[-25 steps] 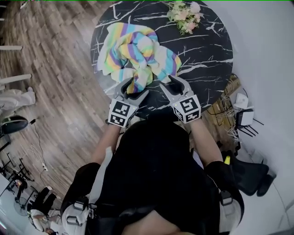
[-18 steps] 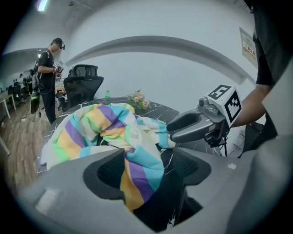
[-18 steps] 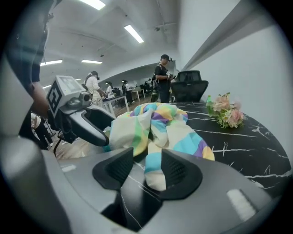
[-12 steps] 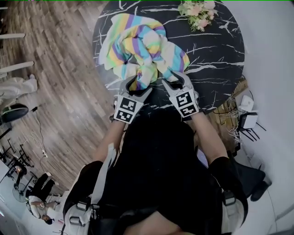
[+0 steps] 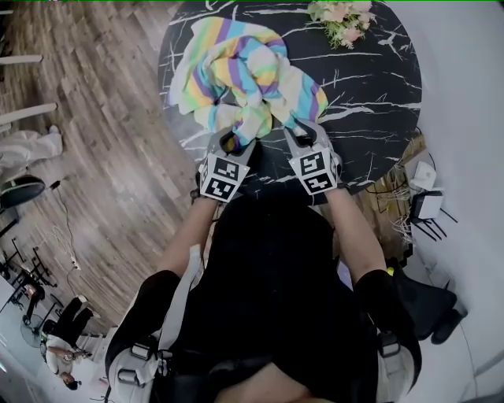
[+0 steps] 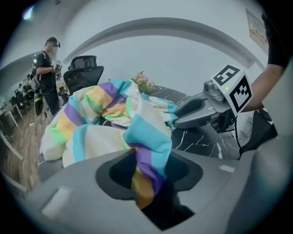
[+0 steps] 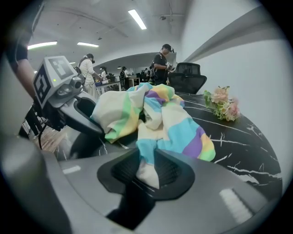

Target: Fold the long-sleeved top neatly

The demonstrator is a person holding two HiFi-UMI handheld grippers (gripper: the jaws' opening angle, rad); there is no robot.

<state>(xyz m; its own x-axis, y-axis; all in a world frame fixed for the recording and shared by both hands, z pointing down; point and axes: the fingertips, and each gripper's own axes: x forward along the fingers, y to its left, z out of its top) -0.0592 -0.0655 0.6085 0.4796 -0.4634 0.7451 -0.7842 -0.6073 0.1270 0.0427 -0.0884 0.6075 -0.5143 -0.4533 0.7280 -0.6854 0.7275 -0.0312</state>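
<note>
The pastel rainbow-striped top (image 5: 236, 71) lies crumpled on the round black marble table (image 5: 370, 86). Both grippers are at its near edge, side by side. My left gripper (image 5: 230, 142) has just been closing, and a purple, blue and orange fold (image 6: 146, 164) is pinched between its jaws. My right gripper (image 5: 303, 130) has also just been closing, with a blue and cream fold (image 7: 146, 160) caught between its jaws. Each gripper shows in the other's view: the right gripper (image 6: 201, 109) and the left gripper (image 7: 87, 114) both reach into the heap (image 7: 160, 114).
A bunch of pink and white flowers (image 5: 342, 20) lies at the table's far right. A black office chair (image 6: 84, 73) stands beyond the table, with people (image 7: 162, 64) standing further back. Cables and a small white stool (image 5: 417, 201) sit on the floor right of the table.
Both grippers have dropped and moved forward onto the near edge of the top. Their jaws stood wide before and have closed on folds of cloth.
</note>
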